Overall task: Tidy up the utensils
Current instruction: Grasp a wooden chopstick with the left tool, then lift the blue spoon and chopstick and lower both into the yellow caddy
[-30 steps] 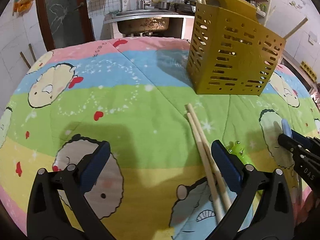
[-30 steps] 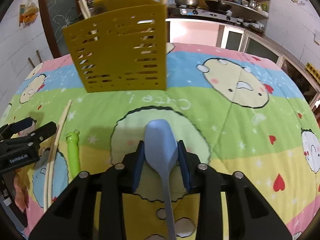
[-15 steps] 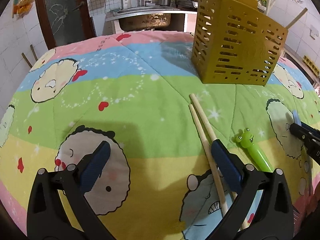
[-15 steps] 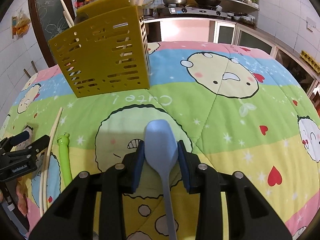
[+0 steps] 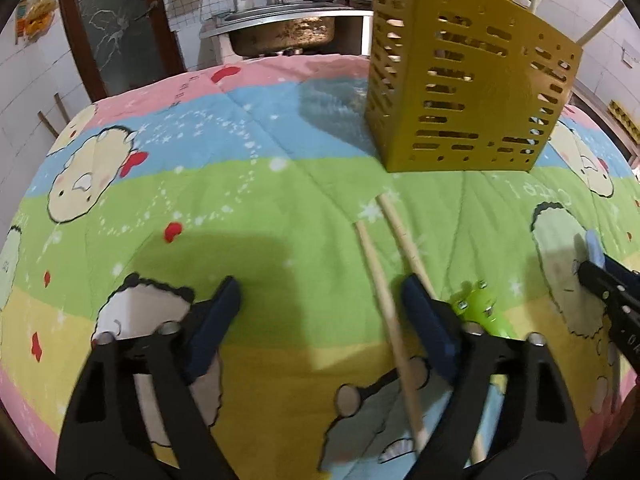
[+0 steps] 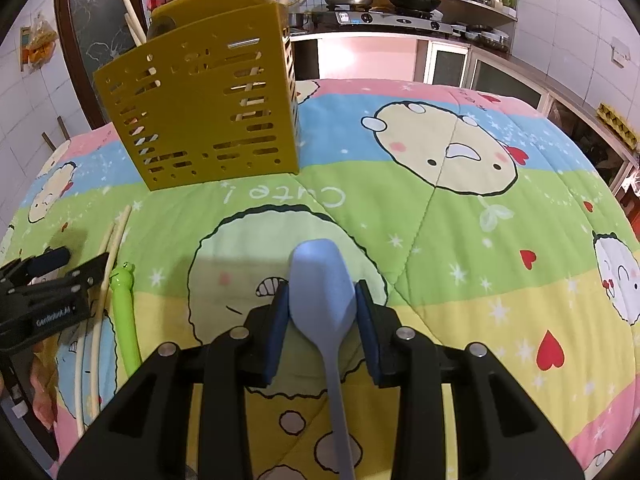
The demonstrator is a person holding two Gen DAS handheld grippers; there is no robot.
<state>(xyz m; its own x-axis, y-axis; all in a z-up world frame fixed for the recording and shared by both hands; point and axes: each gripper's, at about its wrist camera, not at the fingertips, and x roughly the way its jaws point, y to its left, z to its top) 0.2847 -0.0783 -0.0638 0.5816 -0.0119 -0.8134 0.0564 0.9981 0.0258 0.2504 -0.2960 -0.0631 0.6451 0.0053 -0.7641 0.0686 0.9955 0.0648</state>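
Observation:
My right gripper (image 6: 322, 312) is shut on a light blue spoon (image 6: 322, 280), bowl pointing forward, held above the quilt. The yellow slotted utensil holder (image 6: 204, 114) stands ahead to the left with chopsticks in it; it also shows in the left wrist view (image 5: 464, 96). My left gripper (image 5: 320, 312) is open and low over the quilt. Two wooden chopsticks (image 5: 384, 280) lie between its fingers, close to the right finger. A green frog-headed utensil (image 5: 480, 308) lies just right of that finger. In the right wrist view the left gripper (image 6: 52, 276), chopsticks (image 6: 106, 268) and green utensil (image 6: 124, 304) sit far left.
A cartoon-print quilt (image 6: 440, 208) covers the table. A sink (image 5: 280, 32) and dark door (image 5: 116, 20) stand behind. A stove counter with pot and pan (image 6: 380, 4) runs behind the table on the right.
The left gripper dropped lower and moved forward over the chopsticks, now with one inside its fingers. The right gripper pulled back and swung right with the spoon; the holder looks farther.

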